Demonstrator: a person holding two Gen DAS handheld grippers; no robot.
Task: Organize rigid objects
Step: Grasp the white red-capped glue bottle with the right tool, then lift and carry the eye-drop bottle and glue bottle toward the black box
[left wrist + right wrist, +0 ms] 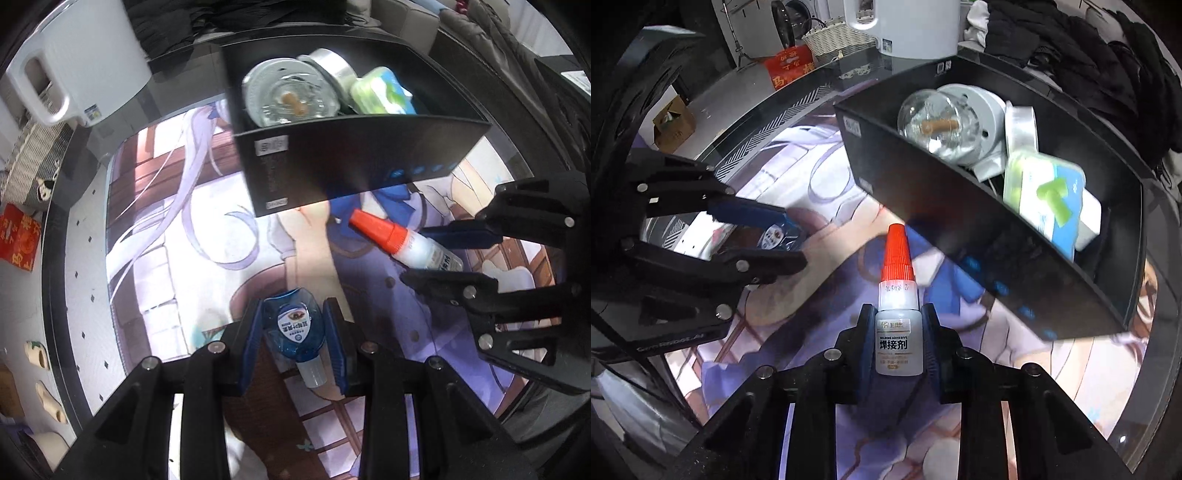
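Note:
My left gripper (pixel 294 314) is shut on a small blue bottle (pixel 293 328) with a shield label, its pale cap toward the camera. In the right wrist view that left gripper (pixel 792 238) shows at the left, the blue bottle (pixel 779 234) between its pads. My right gripper (pixel 897 314) is shut on a white glue bottle (pixel 898 339) with a red-orange cap pointing away. From the left wrist view the right gripper (pixel 424 254) grips the glue bottle (pixel 406 243) just below a black box (pixel 332 162). The black box (pixel 942 221) holds a glass globe, a silver tin and a green-blue packet.
A printed mat (pixel 184 229) covers the dark glass table. Behind the box stand a white jug (pixel 916 26), a wicker basket (pixel 834 40) and a red packet (pixel 790 68). Dark clothes (pixel 1071 55) lie piled at the back right.

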